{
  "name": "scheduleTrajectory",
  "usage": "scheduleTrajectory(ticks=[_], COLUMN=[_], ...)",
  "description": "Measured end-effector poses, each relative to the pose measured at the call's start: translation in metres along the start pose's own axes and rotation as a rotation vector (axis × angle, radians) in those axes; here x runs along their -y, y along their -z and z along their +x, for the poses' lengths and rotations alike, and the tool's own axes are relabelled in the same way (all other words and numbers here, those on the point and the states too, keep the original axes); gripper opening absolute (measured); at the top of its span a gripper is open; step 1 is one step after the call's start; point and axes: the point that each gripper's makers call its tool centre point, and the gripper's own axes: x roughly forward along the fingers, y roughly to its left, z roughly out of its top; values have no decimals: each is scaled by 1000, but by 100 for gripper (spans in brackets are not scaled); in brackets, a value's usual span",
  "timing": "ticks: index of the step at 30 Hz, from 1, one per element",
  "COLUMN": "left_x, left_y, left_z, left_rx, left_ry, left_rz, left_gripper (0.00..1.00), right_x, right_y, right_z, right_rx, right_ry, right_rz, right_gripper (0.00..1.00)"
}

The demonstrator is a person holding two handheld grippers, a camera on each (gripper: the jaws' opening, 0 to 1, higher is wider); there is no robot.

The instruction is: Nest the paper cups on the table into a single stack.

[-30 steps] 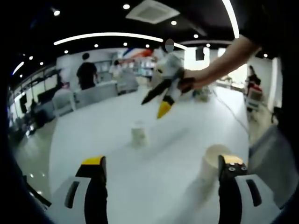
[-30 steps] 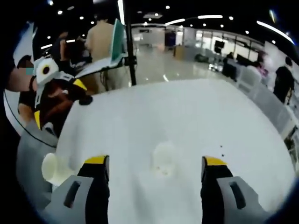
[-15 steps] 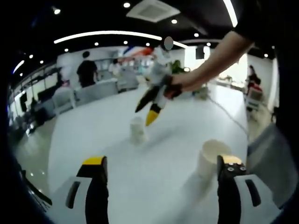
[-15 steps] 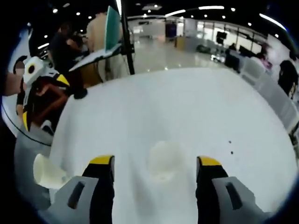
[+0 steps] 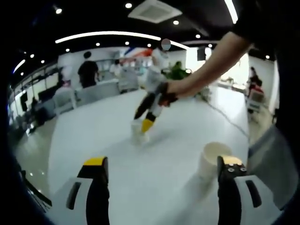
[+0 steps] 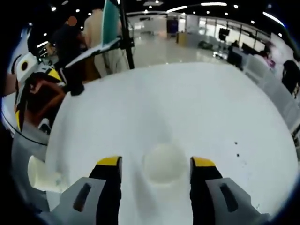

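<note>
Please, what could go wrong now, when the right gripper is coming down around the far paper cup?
1. The right gripper has its fingers on both sides of the far cup, open. A hard squeeze could crush the thin paper.
2. If one finger touches first, the light cup may tip or slide on the smooth table.
3. The near cup stands close to the table edge, beside the left gripper; a bump could knock it off.

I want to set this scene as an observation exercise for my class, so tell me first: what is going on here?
A person holds a two-jaw gripper in each hand over a white table with two paper cups. The right gripper has its jaws open on either side of the far paper cup, not yet closed on it; the left gripper view shows it reaching down to that cup. The left gripper hangs open beside the near paper cup, which stands at the table's edge. Nothing is nested yet.
</note>
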Motion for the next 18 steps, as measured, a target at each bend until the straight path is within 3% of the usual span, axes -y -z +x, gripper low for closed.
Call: scheduleTrajectory(ticks=[7,18], left_x=[5,-1], left_y=[6,2], left_z=[0,-4], left_rx=[-28,1], left_ry=[28,3], left_rz=[21,-12], left_gripper=[94,93], right_x=[1,3], right_y=[1,8], right_z=[3,9], right_rx=[-5,-29], right_ry=[-7,-19], right_rz=[-20,-75], right_gripper=[49,35])
